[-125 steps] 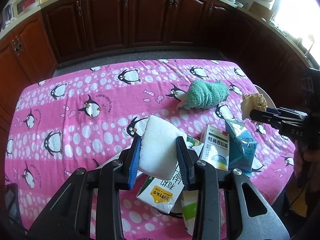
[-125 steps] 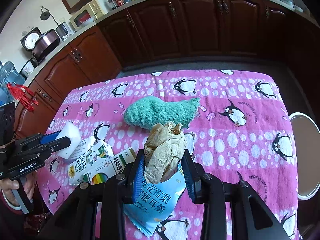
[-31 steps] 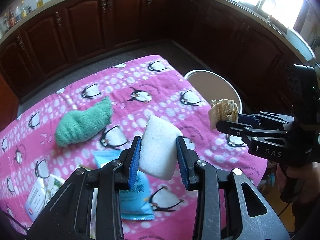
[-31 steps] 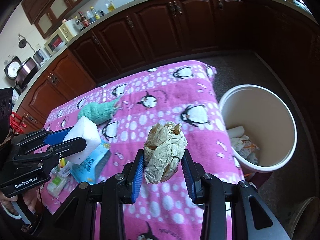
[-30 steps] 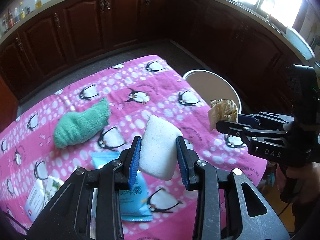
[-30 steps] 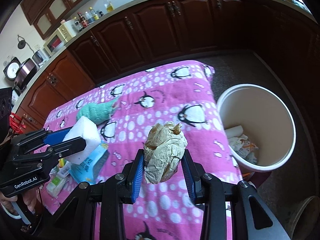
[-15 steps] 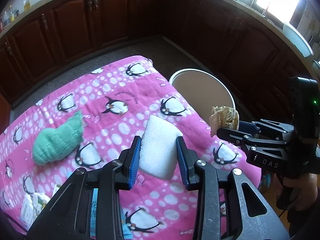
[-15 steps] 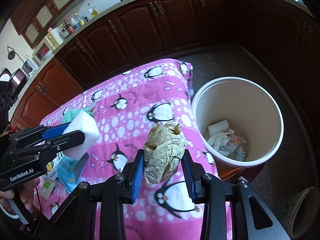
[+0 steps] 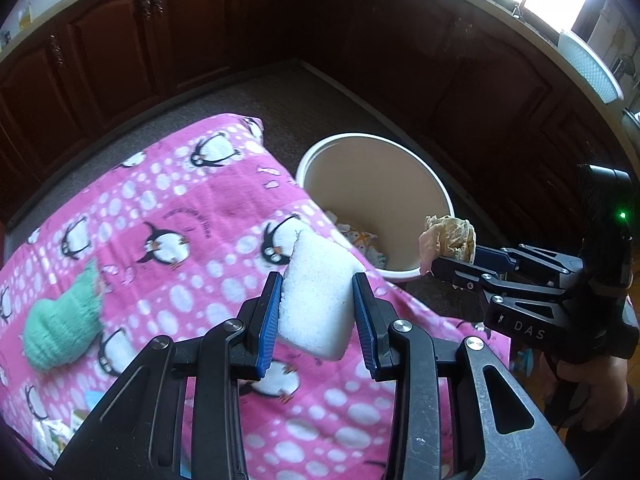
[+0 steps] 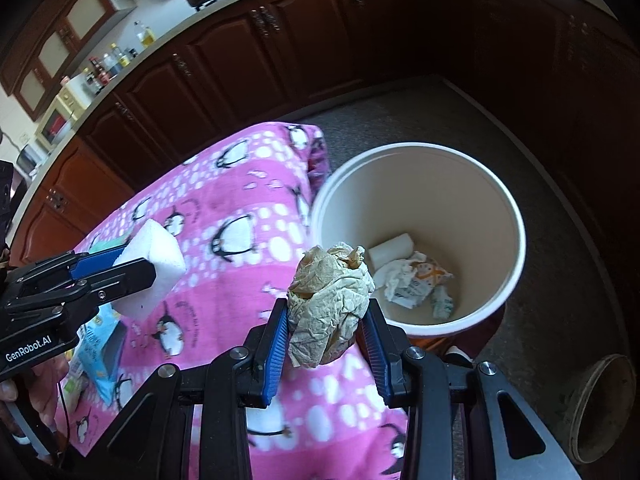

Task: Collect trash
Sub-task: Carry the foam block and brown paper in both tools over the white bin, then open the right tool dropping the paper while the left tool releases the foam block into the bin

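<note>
Foam block (image 9: 316, 300) sits pinched in the left gripper (image 9: 317, 312); right gripper (image 10: 327, 332) clamps crumpled paper (image 10: 330, 304), bin (image 10: 516, 216) ahead of both.

Left gripper (image 9: 316, 312): black metal linkage arms, scuffed and dusty on the near parts, round silver pivot screws at the joints. Fingers (image 9: 267, 320) carry ribbed blue pads on their inner faces. White "GenRobot.AI" lettering on its side, seen from the right wrist view.

Right gripper (image 10: 326, 336): same black frame, silver screws, blue ribbed pads. White "DAS" marking on the body; black housing behind it shows a small green light.

Right hand (image 9: 588, 376): bare skin around a black handle, dark cable trailing below.
</note>
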A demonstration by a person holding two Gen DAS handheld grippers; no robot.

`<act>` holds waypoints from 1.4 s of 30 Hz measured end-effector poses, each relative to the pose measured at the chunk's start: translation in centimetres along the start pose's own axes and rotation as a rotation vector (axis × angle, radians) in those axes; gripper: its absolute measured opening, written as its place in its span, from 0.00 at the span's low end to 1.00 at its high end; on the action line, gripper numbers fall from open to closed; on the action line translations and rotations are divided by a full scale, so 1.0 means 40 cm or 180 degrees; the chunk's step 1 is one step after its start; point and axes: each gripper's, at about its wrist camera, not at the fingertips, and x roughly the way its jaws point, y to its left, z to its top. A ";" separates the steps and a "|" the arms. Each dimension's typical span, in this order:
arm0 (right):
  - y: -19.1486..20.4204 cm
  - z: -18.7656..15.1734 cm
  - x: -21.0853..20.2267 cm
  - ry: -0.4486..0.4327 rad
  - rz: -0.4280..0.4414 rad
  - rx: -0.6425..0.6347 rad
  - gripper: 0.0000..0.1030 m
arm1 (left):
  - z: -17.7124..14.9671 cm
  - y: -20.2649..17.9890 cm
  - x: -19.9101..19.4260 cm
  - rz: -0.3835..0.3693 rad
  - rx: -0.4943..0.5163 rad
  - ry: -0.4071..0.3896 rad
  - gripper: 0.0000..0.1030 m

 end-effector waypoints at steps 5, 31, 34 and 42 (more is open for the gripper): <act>-0.056 0.011 0.024 0.0035 -0.0071 0.0114 0.34 | 0.033 -0.034 0.045 -0.0054 0.0036 0.0060 0.32; -0.209 0.044 0.156 0.0203 -0.0277 0.0477 0.44 | 0.168 -0.096 0.258 -0.0135 -0.0129 0.0159 0.35; -0.216 0.043 0.160 0.0198 -0.0297 0.0514 0.46 | 0.171 -0.095 0.270 -0.0129 -0.0134 0.0147 0.36; -0.225 0.035 0.145 0.0169 -0.0293 0.0552 0.56 | 0.176 -0.079 0.293 -0.0159 -0.0174 0.0151 0.45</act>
